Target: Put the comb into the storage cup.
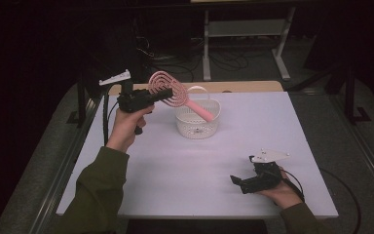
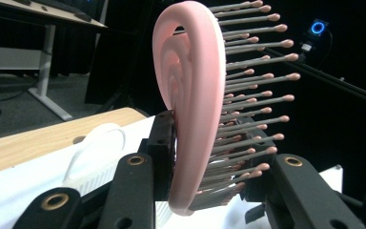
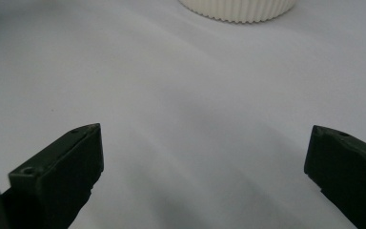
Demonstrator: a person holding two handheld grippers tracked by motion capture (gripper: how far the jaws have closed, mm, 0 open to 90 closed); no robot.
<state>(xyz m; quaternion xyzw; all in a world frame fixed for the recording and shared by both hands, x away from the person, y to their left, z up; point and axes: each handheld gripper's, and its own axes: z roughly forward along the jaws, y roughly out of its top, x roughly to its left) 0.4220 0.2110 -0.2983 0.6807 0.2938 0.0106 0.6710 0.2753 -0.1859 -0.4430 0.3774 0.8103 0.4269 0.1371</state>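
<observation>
At the lower right of the high view the right gripper [image 1: 241,182] rests low over the white table [image 1: 185,165], its jaws spread wide with nothing between them; its own view shows bare tabletop between the two black tips, so it offers no support should anything slip. Farther up, at the upper left of centre, the left gripper [image 1: 165,94] is clamped on the head of the pink hairbrush [image 1: 168,90], held in the air; the handle slopes down to the right, into or just over the white basket [image 1: 198,122], though from this angle contact cannot be judged. In the left gripper view one jaw presses the smooth curved back and the other bears on the bristles [image 2: 248,90]; that is the weak point, since bristles give way and the brush could swivel or slide out. The long handle adds leverage; if it catches the basket rim or its hoop handle [image 1: 197,89], the light basket may tip or drag across the table.
</observation>
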